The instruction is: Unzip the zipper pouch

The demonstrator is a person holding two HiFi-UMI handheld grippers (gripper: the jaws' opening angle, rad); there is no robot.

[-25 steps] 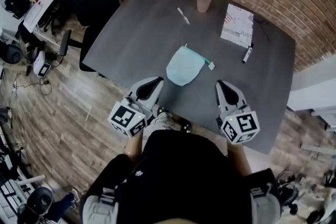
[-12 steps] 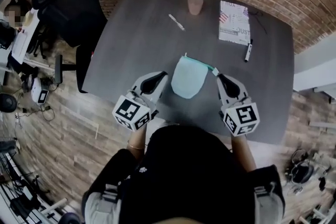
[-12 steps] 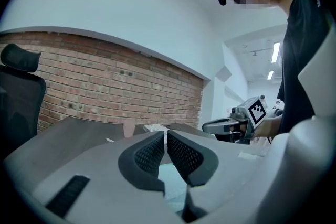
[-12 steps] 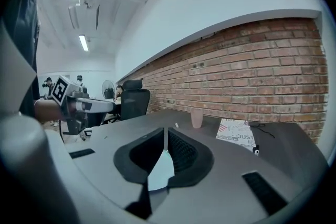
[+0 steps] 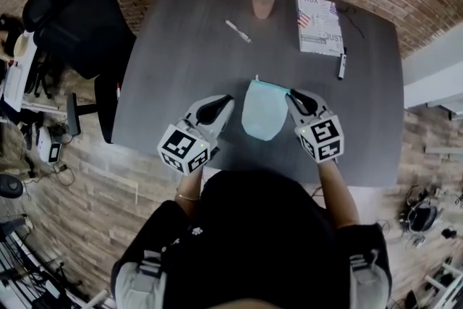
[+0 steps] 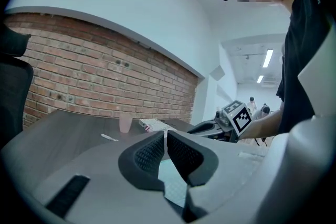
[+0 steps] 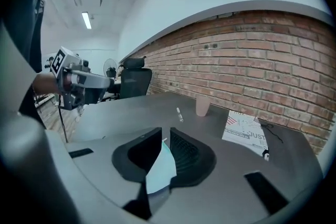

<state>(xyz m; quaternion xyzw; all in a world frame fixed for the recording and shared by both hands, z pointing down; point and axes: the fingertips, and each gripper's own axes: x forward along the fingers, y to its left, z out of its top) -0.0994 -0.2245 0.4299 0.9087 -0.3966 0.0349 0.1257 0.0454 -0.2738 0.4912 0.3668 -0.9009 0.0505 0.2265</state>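
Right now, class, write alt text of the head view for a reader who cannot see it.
A pale blue fabric zipper pouch lies on a dark grey table, with the left tongs shut beside it and the right tongs, jaws just opening, astride its edge.

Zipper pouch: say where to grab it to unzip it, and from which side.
Probably the far right corner of the pouch, where the zipper ends, coming in from the right. It lies flat on the table, zipper edge along the far side.
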